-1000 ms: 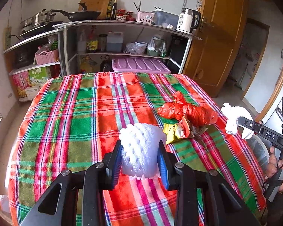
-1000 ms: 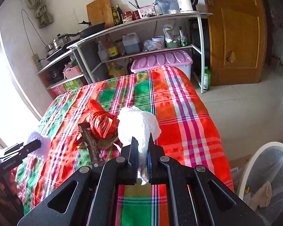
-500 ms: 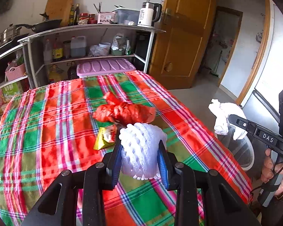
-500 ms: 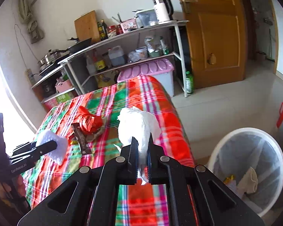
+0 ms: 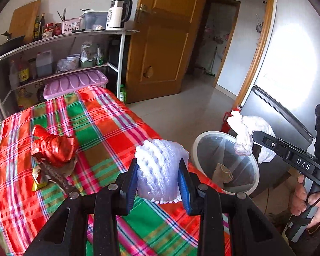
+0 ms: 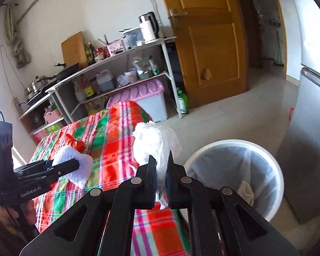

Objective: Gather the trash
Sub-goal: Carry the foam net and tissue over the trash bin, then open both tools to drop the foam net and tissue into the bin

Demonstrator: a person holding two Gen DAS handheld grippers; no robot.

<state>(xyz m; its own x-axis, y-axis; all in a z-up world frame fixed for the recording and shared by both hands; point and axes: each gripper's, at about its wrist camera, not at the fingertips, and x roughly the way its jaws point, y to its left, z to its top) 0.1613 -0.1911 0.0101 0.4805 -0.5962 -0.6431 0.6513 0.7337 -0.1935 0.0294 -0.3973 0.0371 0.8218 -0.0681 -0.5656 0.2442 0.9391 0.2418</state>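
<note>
White foam fruit net (image 5: 160, 166) clamped in left claw (image 5: 159, 183), held above bench edge beside bin. Crumpled white plastic bag (image 6: 156, 147) pinched in right claw (image 6: 161, 181), near white round trash bin (image 6: 273, 166). Red crumpled bag (image 5: 53, 147), dark wrapper (image 5: 55, 175) lie on plaid-clothed bench (image 5: 100, 128).

Bin (image 6: 273, 166): mouth open upward, just beside the surface (image 5: 108, 128) edge; you have a clear drop from above, with crumpled scraps only at its bottom. Floor (image 6: 234, 115) toward the door: bare. Fridge (image 6: 309, 149): blocks your far side of the bin. Red bag (image 5: 53, 147) and wrappers (image 5: 51, 172): clutter the surface's middle.
</note>
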